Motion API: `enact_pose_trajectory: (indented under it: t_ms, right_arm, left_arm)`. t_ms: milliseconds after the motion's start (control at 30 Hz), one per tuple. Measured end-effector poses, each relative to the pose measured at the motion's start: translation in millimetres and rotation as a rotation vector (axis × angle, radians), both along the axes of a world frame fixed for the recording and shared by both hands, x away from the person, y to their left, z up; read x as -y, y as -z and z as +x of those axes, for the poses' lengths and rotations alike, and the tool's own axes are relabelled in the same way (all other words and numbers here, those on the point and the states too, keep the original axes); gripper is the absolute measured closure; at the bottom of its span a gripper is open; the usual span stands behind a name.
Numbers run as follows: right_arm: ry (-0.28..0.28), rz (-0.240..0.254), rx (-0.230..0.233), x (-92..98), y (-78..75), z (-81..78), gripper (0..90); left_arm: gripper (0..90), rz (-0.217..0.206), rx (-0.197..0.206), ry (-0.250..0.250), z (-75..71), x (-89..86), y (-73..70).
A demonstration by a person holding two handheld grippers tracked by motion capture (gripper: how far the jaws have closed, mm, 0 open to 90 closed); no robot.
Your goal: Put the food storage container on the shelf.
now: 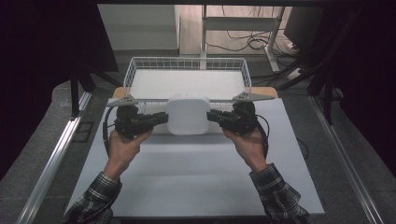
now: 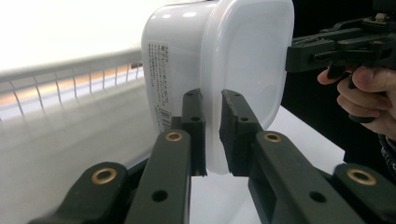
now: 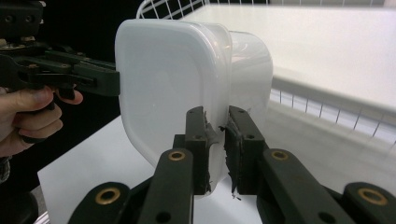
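A white lidded plastic container (image 1: 187, 114) hangs in the air between both grippers, just in front of the wire basket. My left gripper (image 1: 163, 117) pinches its left lid rim, and my right gripper (image 1: 211, 115) pinches the right rim. In the left gripper view the container (image 2: 219, 60) stands on edge, its rim caught between the left gripper (image 2: 212, 133) pads, with the other gripper at its far side. The right gripper view shows the container (image 3: 177, 84) clamped at its rim by the right gripper (image 3: 215, 149).
A white wire basket (image 1: 135, 70) with a flat white floor stands just behind the container. A white board (image 1: 196, 177) covers the table under the hands. Metal rails run along both table sides; desk legs and cables lie beyond.
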State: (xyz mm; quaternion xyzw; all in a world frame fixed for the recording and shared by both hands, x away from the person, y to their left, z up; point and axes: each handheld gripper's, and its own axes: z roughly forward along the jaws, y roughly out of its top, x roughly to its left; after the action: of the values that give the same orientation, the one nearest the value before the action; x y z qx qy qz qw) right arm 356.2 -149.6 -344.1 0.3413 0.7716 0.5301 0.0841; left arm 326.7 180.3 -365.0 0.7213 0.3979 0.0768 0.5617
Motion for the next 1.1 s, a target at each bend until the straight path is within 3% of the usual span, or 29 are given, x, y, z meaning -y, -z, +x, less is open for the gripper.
enact_pose_trajectory:
  t_ms: [333,567,833,1100]
  right_arm:
    - [-0.002,0.016,0.038,-9.5,-34.4,19.3,79.2]
    - [0.013,0.017,0.052,-14.2,-51.7,35.7,79.0]
    - [0.046,0.015,0.025,-13.2,-56.5,58.4,78.6]
    - [0.081,-0.013,-0.001,-19.4,-53.0,76.0,76.2]
  left_arm:
    - [81.1,-0.004,0.045,-0.009,17.3,-9.5,-36.9]
    - [81.1,-0.005,0.052,-0.009,36.6,-12.4,-53.0]
    - [80.9,-0.03,0.014,-0.005,63.3,-10.3,-53.5]
    - [80.7,-0.05,-0.021,-0.022,77.9,-9.9,-48.3]
